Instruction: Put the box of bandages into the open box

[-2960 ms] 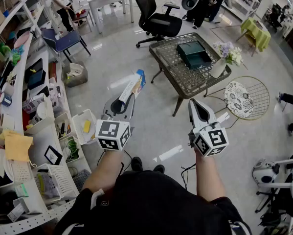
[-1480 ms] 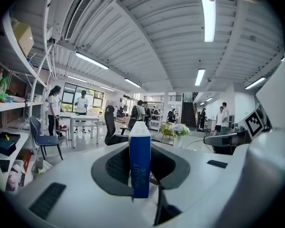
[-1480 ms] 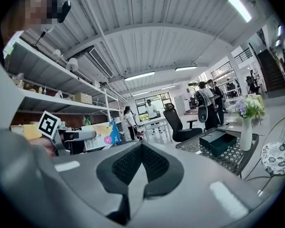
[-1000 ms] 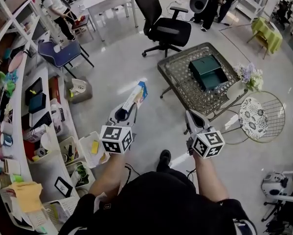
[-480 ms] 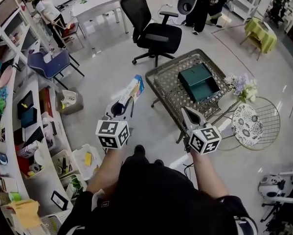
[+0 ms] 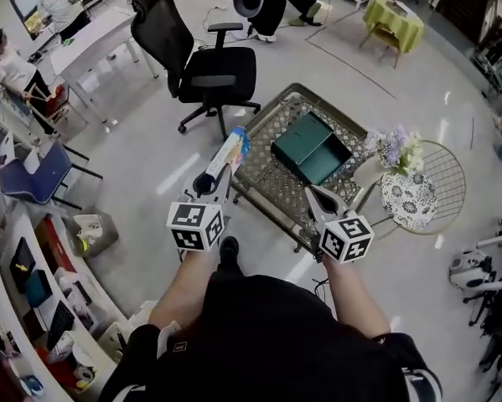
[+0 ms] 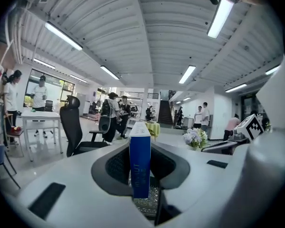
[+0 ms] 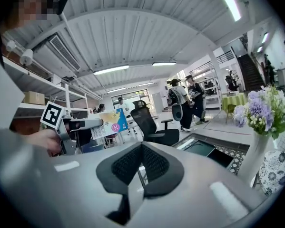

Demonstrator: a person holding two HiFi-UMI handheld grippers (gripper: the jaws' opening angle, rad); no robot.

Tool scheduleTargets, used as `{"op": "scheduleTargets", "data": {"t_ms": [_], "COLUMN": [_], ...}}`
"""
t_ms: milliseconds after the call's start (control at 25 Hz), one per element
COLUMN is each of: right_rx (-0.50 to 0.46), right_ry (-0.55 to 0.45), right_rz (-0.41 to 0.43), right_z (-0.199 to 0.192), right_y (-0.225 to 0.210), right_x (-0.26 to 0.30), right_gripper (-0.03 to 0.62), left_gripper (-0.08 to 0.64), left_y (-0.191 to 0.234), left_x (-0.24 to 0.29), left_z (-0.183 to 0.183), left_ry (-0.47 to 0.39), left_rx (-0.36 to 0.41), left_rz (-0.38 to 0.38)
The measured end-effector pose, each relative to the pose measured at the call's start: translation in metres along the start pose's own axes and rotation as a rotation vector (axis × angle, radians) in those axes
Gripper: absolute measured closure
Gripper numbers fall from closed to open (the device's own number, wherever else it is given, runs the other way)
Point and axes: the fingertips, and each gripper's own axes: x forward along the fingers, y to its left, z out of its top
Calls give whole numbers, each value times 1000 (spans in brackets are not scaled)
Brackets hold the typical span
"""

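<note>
My left gripper (image 6: 215, 177) is shut on the box of bandages (image 6: 231, 150), a slim white and blue carton that sticks out forward past the jaws. In the left gripper view the carton (image 7: 140, 164) stands upright between the two dark pads, blue edge toward the camera. The open dark green box (image 6: 311, 146) lies on the mesh-topped low table (image 6: 269, 180), just ahead and to the right of the carton. My right gripper (image 6: 319, 201) hovers over the table's near edge, its jaws shut and empty (image 8: 141, 164). In that view the green box (image 8: 207, 151) lies ahead and to the right.
A black office chair (image 6: 199, 72) stands behind the table. A white vase of flowers (image 6: 393, 151) sits at the table's right corner, beside a round wire stool with a patterned cushion (image 6: 410, 198). Shelves with bins line the left (image 6: 41, 291). People stand at the far desks.
The person has walked toward the low table; it and the green box now lie right in front of both grippers. The carton stays gripped in the left jaws; the right jaws stay shut.
</note>
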Motion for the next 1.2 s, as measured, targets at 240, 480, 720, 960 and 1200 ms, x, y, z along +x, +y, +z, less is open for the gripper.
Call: {"op": "scheduleTargets", "data": {"t_ms": [240,480,720,960,1200], "right_rx": [66,110,209,294,349], "right_ry": [1,1,4,-13,-29], "right_rz": [-156,-291,-443,-516,-519], "right_z": [13,9,-17,-39,-55], "right_y": [-10,-15,-45,-71,-97], "right_x": [52,72,41,18,4], "right_gripper": [584,584,584,584,584], "left_gripper": [479,479,479,479,479], "left_y": [9,9,-23,-69,-111], "left_x": [80,138,176,204,234], "left_z": [15,5,-33,-77,-113], "left_ry": [75,147,255,367,447], "left_rx": [76,123,181,265,365], "left_rz": [-241,-418,-542,-637,-679]}}
